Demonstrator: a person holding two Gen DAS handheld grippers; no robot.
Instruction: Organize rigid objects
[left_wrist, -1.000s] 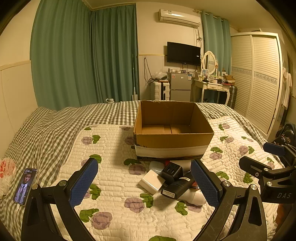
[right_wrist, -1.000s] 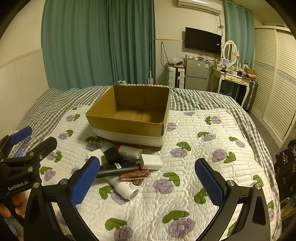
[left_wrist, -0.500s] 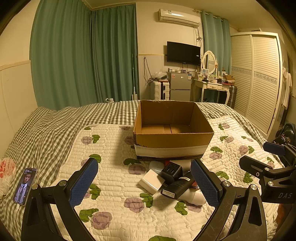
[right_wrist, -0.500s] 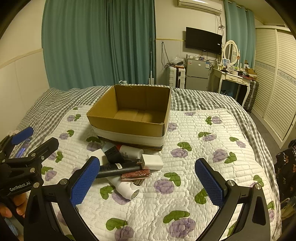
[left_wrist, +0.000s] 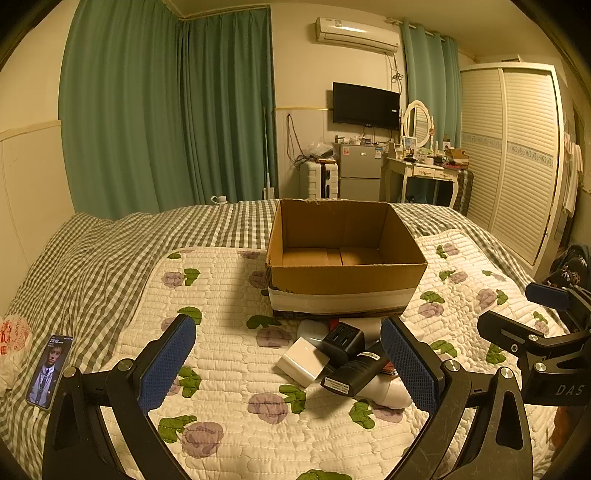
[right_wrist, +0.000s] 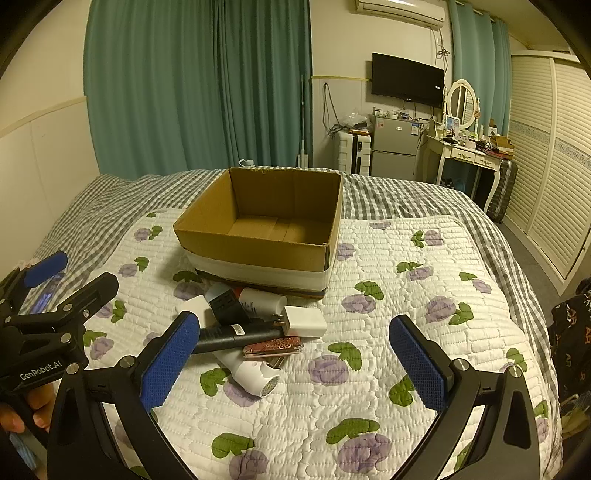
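While you hold both tools low over the bed, your left tongs (left_wrist: 288, 360) stand spread wide with nothing between the blue pads, and your right tongs (right_wrist: 295, 363) are spread just as wide and bare. Each tool shows at the edge of the other's view: the right one carries the letters "DAS" on its black body, the left one reads "GenRobot.AI", with your fingers (right_wrist: 35, 406) curled round its handle.

The pile of rigid things lies on the quilt (right_wrist: 369, 387) just before the cardboard box (left_wrist: 345, 275), touching its front. A black tube (right_wrist: 236, 334) with a small white label, too fine to read, lies across a white cylindrical bottle (right_wrist: 255, 374). Beside them sit a white square charger (right_wrist: 304, 321) with its prongs out, a black multi-port charger (left_wrist: 341, 341), a flat white block (left_wrist: 303, 362) and a reddish patterned case (right_wrist: 273, 347).

That box is plain brown corrugated board, open-topped and bare inside, with a broad white tape band round its base. Your quilt is white, stitched in ridges, printed with purple flowers and green leaves, over a grey checked sheet. A phone (left_wrist: 50, 371) with a lit screen lies at your far left.
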